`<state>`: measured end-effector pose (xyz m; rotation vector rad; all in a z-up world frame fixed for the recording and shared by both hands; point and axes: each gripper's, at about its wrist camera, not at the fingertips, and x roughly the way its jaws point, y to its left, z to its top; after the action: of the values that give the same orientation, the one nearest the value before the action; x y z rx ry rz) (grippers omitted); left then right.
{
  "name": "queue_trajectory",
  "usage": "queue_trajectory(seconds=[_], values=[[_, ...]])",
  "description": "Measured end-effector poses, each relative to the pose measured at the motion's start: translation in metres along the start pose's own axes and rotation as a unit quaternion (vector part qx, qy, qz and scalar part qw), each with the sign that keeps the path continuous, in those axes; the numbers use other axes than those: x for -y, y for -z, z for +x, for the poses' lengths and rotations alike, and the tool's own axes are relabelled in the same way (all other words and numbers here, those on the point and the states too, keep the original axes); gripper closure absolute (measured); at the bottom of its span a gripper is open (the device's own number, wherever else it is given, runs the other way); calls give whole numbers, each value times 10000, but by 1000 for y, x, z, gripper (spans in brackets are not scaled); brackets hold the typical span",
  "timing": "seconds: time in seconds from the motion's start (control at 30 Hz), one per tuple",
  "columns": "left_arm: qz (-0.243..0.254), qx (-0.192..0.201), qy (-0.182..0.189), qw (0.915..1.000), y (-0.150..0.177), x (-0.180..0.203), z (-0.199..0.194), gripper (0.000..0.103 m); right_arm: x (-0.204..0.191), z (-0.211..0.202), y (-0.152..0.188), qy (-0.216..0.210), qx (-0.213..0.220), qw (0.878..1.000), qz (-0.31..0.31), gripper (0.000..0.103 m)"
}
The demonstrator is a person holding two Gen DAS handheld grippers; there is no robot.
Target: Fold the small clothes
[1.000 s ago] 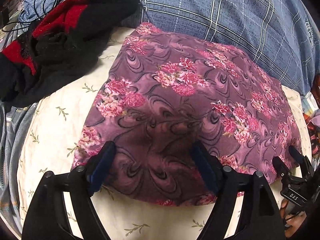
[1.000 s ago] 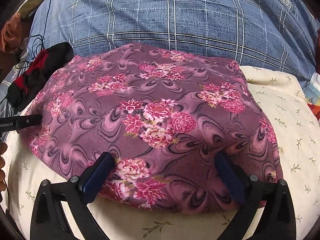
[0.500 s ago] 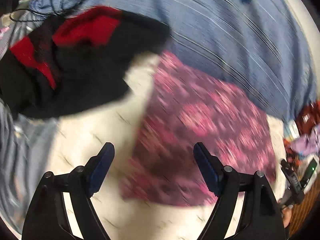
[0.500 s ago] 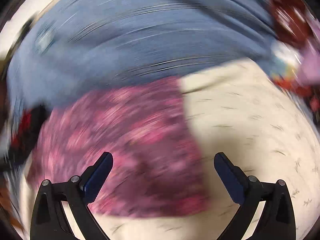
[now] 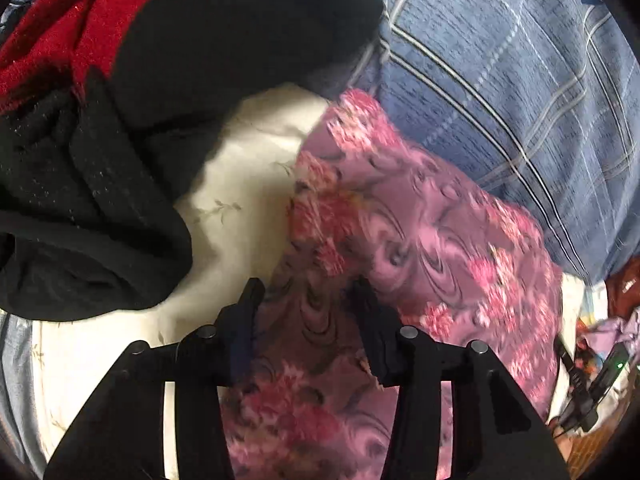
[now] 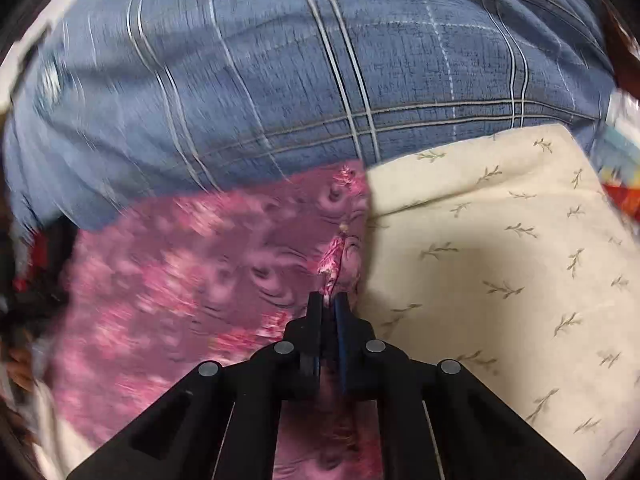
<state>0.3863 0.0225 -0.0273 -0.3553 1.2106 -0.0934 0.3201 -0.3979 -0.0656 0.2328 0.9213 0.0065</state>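
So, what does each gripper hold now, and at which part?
The right gripper pinches the floral garment at its right edge; the left gripper straddles its left part, jaws just closing, grip unclear.

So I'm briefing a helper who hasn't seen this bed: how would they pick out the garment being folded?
Start at the blue plaid bedding; in front of it lies a cream leaf-print cover. On that cover is the purple floral garment, the only pink-flowered fabric, unlike the black-and-red garment beside it.
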Motion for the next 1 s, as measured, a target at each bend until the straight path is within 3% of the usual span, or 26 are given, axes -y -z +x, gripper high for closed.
queue_trajectory(seconds=[0.03,0.1,0.13,0.23,0.3,0.33,0.37,0.5,0.63,0.73,0.8,0.9,0.93,1.0], values=[[25,0,-72,10000,-1,1,-1,61,-1,4,3,209,19,9997,-147,97],[-26,-94,-25,9999,-1,-4,-6,61,3,-3,4,484,77,9988,-49,82],[-21,-150,25,9999,-1,-10,-12,61,6,-10,5,473,139,9987,116,76],[81,-143,-6,9999,0,-31,-32,60,-3,-46,21,238,573,9978,244,73],[76,-220,2,9997,2,-47,-42,57,-40,-61,37,-35,573,9978,-336,56],[17,-283,27,9996,4,-56,-47,56,-60,-65,45,-116,550,9968,-566,38],[-25,-325,71,9994,5,-63,-51,56,-84,-69,56,-244,539,9946,-847,27],[-10,-431,179,9989,13,-77,-65,50,-195,-74,97,-904,411,9729,-2086,26],[164,-581,250,9979,16,-83,-73,48,-305,-64,145,-1103,127,9355,-3355,25],[311,-655,234,9971,9,-68,-67,46,-363,-47,171,-631,198,9113,-4063,25],[398,-673,230,9967,4,-66,-64,44,-388,-35,178,-245,354,9015,-4307,25],[504,-729,287,9957,-3,-66,-60,42,-415,-28,179,375,838,8816,-4630,23],[529,-791,334,9949,-6,-64,-57,42,-426,-27,184,719,1010,8668,-4830,26],[544,-887,475,9934,-11,-59,-51,42,-433,-23,187,941,1217,8489,-5056,43]])
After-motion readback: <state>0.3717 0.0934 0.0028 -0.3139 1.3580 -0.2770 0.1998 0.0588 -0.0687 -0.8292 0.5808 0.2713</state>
